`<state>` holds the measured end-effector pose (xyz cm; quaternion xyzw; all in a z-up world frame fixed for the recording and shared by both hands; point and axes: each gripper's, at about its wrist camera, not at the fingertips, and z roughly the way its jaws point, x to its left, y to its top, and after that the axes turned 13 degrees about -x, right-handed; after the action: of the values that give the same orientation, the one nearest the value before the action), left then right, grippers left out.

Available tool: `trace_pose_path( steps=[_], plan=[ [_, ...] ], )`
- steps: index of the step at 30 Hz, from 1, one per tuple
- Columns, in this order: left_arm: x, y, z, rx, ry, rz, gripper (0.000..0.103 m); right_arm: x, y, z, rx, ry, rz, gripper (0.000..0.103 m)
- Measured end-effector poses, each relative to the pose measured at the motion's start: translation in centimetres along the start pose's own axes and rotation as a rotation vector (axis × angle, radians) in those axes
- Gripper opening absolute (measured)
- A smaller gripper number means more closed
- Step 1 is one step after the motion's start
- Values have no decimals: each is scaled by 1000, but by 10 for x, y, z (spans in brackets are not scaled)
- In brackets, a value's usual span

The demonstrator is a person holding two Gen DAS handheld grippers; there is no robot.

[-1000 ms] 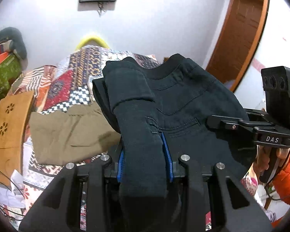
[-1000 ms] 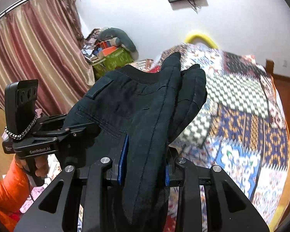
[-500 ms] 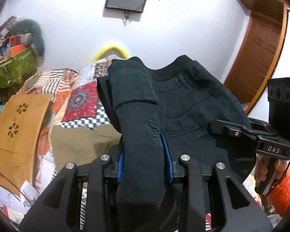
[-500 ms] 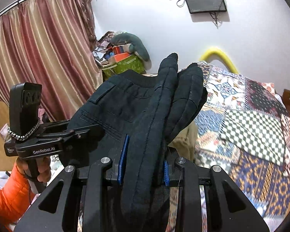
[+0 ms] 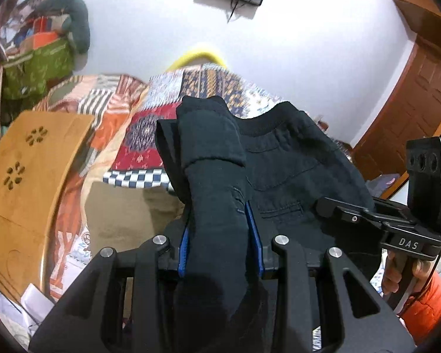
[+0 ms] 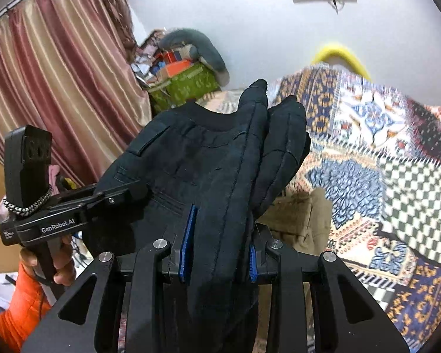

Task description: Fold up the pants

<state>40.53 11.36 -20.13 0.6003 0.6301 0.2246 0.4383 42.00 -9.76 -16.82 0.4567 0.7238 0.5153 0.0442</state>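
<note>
Black pants (image 5: 279, 158) block view; khaki garment (image 5: 126, 214), maybe folded, on patchwork bedspread (image 6: 367, 153).

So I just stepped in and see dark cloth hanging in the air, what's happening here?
A person holds a gripper in each hand, and both are clamped on a pair of black pants. The left gripper and the right gripper each pinch a bunched edge, holding the pants up above a patchwork bedspread. Folded khaki pants lie below.
</note>
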Motion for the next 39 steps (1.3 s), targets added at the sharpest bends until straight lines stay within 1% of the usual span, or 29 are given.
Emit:
trace_pose_path(
  steps=[2,6,8,11,13,14,16,17,19,23,25,29,33,39],
  plan=[
    [10,-9,18,29,9,-3,33,-6,-7,12,28,-9,14,27],
    [23,-33,50,101,51,-2,33,-20,-25,38,102,-36,34,27],
    [28,-39,58,105,70,1,35,-25,-31,43,117,-50,31,27],
    [35,-41,59,104,59,-21,37,-29,-32,39,120,-40,35,30],
    [33,-39,54,101,65,-16,37,-28,-32,34,124,-50,21,34],
    [29,-38,50,95,74,3,37,-26,-32,31,123,-58,12,35],
    [18,-35,41,77,104,73,37,-24,-32,23,123,-74,-9,35],
    [12,-33,35,64,118,110,37,-22,-32,17,124,-85,-22,36],
    [5,-28,25,44,134,142,37,-23,-30,11,119,-103,-36,38],
    [-11,-14,-8,-14,116,158,37,-22,-24,-10,96,-120,-35,38],
    [-20,-7,-25,-47,107,160,37,-14,-19,-30,64,-134,-53,38],
    [-41,7,-67,-131,90,161,37,7,-5,-69,-15,-130,-86,38],
    [-66,21,-120,-227,78,160,37,41,11,-115,-122,-117,-140,38],
    [-105,27,-201,-376,81,199,37,97,25,-187,-294,-81,-220,38]
  ],
)
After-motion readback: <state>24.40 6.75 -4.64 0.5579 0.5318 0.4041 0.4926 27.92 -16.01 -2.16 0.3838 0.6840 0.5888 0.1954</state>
